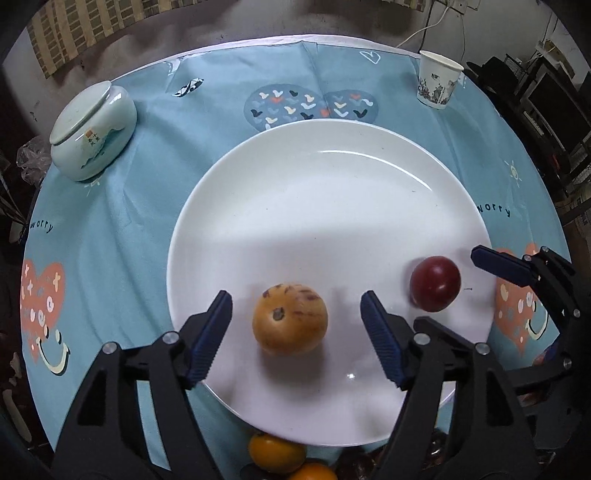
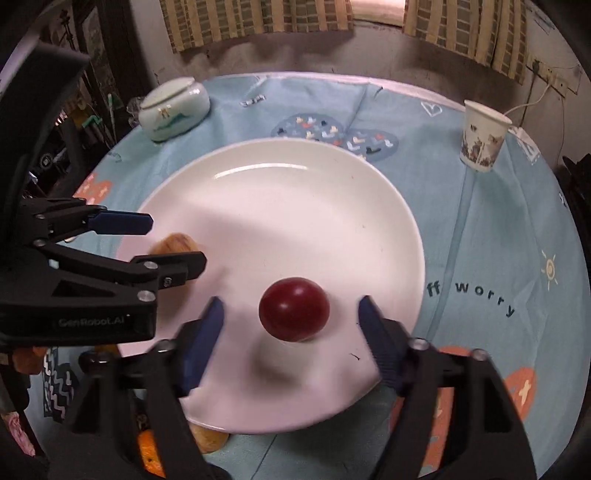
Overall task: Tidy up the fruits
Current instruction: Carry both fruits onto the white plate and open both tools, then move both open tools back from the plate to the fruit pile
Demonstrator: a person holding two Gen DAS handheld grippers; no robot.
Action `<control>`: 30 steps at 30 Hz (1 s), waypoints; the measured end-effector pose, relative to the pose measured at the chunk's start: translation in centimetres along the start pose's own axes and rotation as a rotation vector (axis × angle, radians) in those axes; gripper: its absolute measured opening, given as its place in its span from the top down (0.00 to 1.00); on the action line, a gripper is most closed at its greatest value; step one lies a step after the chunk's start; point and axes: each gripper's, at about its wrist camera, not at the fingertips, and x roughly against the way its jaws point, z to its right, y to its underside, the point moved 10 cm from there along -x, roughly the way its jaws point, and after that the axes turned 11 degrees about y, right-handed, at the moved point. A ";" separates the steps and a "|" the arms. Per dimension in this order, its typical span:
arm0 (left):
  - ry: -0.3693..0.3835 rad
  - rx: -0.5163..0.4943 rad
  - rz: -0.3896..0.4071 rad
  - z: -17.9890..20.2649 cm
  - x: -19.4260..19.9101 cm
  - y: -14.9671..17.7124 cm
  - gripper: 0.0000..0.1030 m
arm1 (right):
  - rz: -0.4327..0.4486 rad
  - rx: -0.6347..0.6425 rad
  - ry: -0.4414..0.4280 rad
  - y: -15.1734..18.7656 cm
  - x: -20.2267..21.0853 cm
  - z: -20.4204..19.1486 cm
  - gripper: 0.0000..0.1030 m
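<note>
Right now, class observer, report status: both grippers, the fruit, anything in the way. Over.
Left gripper open around orange fruit. Right gripper open around red plum. Both fruits on white plate. Nothing in the way.

white plate (image 1: 332,192), dark red plum (image 2: 293,308)

Home: tablecloth (image 1: 155,206), curtains (image 2: 258,22)

At the upper left of my view sits a pale green jar with a lid (image 1: 92,133). At the upper right stands a paper cup (image 1: 439,79). Both rest on the blue cloth with hearts (image 1: 147,206) covering my surface.
</note>
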 end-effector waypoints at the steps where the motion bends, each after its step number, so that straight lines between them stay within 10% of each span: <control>1: -0.010 0.003 0.009 -0.2 0.1 -0.2 0.28 | 0.007 0.006 0.009 -0.3 0.4 -0.1 0.26; 9: -0.102 -0.052 0.214 0.7 7.6 0.4 0.16 | 0.167 -0.094 0.007 -0.2 9.5 1.6 0.26; 18: -0.129 -0.143 0.454 5.7 17.7 2.3 0.07 | 0.608 -0.135 0.179 0.0 27.8 3.4 0.21; 21: -0.128 -0.176 0.500 7.0 19.9 3.5 0.07 | 0.797 -0.223 0.254 1.3 34.0 4.7 0.01; 30: -0.138 -0.165 0.487 5.8 21.5 8.4 0.06 | 0.376 -0.302 0.094 10.7 24.2 3.4 0.01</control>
